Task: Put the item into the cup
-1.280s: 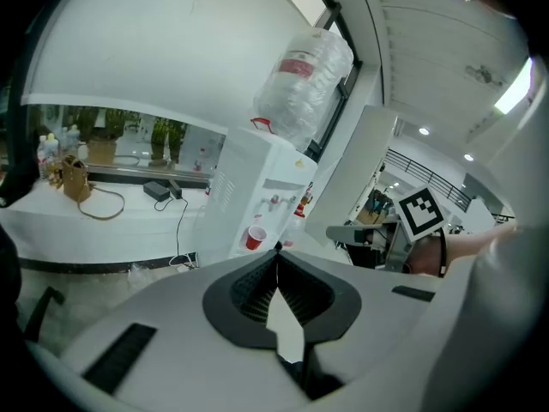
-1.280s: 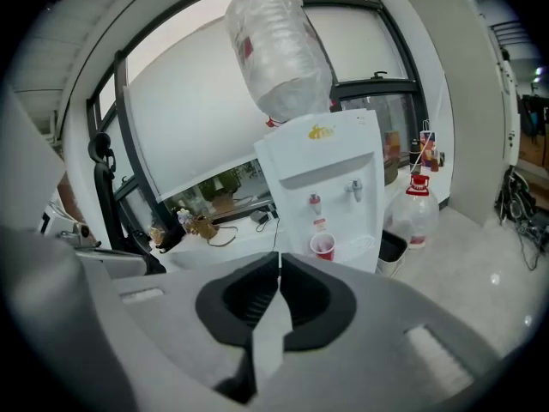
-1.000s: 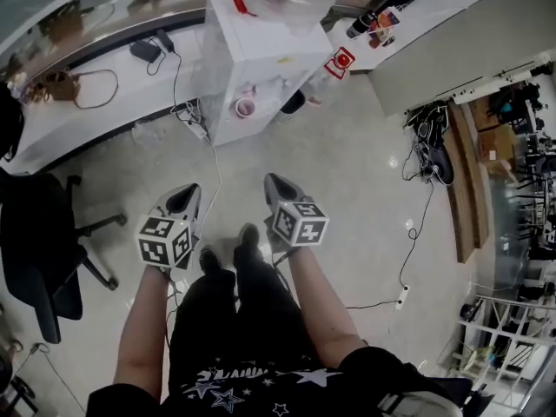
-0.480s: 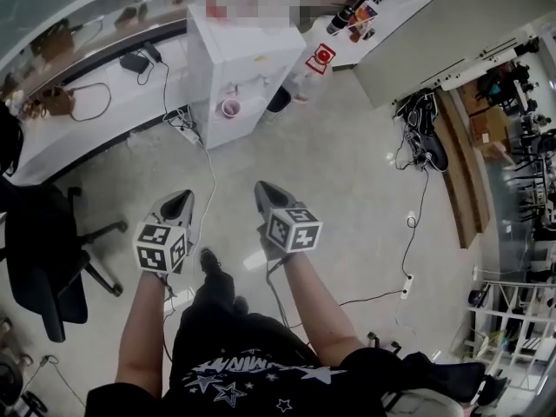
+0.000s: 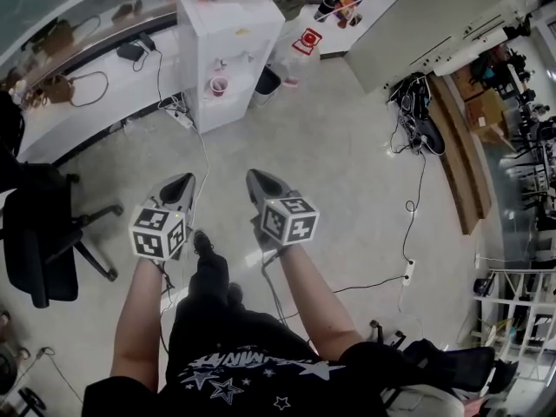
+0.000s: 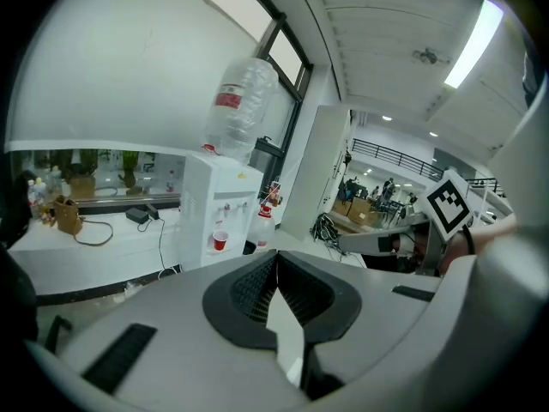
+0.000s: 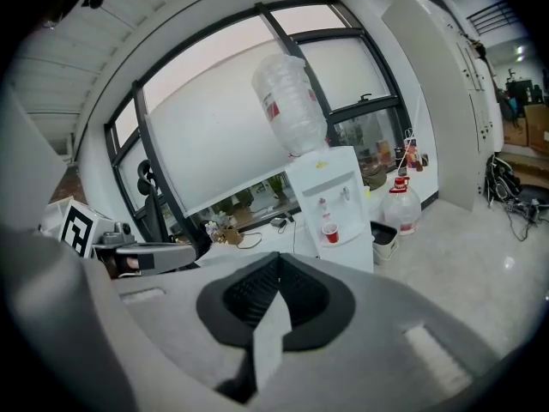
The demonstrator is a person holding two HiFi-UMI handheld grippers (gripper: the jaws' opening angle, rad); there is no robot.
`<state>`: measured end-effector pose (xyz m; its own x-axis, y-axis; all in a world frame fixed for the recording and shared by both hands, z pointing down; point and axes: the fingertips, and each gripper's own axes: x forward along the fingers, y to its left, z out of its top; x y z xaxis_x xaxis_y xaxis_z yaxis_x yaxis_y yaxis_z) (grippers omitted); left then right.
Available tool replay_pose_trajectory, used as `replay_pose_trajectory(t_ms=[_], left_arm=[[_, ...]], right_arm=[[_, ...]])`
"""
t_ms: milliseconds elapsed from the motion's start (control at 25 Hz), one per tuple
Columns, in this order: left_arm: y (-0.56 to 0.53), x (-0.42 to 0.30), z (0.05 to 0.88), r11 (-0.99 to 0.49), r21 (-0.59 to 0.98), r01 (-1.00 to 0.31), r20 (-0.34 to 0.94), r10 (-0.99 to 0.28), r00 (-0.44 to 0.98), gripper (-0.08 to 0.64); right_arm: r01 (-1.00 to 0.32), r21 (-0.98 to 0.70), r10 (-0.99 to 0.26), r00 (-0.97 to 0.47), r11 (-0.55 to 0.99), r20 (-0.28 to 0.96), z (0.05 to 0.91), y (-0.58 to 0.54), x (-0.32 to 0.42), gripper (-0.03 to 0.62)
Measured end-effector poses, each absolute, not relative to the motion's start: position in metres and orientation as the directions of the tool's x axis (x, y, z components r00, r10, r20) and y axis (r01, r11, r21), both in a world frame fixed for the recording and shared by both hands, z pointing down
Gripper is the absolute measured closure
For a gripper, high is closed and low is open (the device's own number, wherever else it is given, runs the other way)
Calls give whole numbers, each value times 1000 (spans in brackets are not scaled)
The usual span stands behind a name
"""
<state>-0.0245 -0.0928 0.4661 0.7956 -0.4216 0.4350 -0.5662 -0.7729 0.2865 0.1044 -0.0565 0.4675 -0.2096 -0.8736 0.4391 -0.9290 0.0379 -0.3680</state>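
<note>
A red cup (image 5: 219,86) stands on the drip shelf of a white water dispenser (image 5: 228,37), far ahead of me across the floor. It also shows in the left gripper view as the red cup (image 6: 220,240) and in the right gripper view as the red cup (image 7: 330,233). My left gripper (image 5: 182,183) and right gripper (image 5: 254,179) are held side by side at waist height, pointing toward the dispenser. Both have their jaws pressed together with nothing between them: left gripper (image 6: 276,257), right gripper (image 7: 278,262). No other item for the cup is in sight.
A black office chair (image 5: 43,241) stands at my left. A white counter (image 5: 78,102) with cables runs behind it. A water jug (image 5: 304,46) and a dark bin (image 5: 268,81) sit right of the dispenser. A cable with a power strip (image 5: 408,272) lies on the floor at right.
The dispenser and cup have slid up and left in the head view as the person steps. Both grippers kept their side-by-side pose and stayed shut.
</note>
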Motion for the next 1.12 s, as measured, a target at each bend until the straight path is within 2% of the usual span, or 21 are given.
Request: replay_pose_trajectory(t_ms=[240,600,1120], left_arm=[[-26,-27,450,-772,299,-561,411,-426,806,554],[55,-26,419,-781,305,-545,359,-436,825,554],[110,-40,407,-781,292,-551,351,-449,822,554]], right_arm=[[-929,-362,-898,-222,76,379,440,11,98,592],[-939,-327,-906,-226,106,357,417,94,94,592],[-927,-347,-904,-266,145,334,407,142,75,592]])
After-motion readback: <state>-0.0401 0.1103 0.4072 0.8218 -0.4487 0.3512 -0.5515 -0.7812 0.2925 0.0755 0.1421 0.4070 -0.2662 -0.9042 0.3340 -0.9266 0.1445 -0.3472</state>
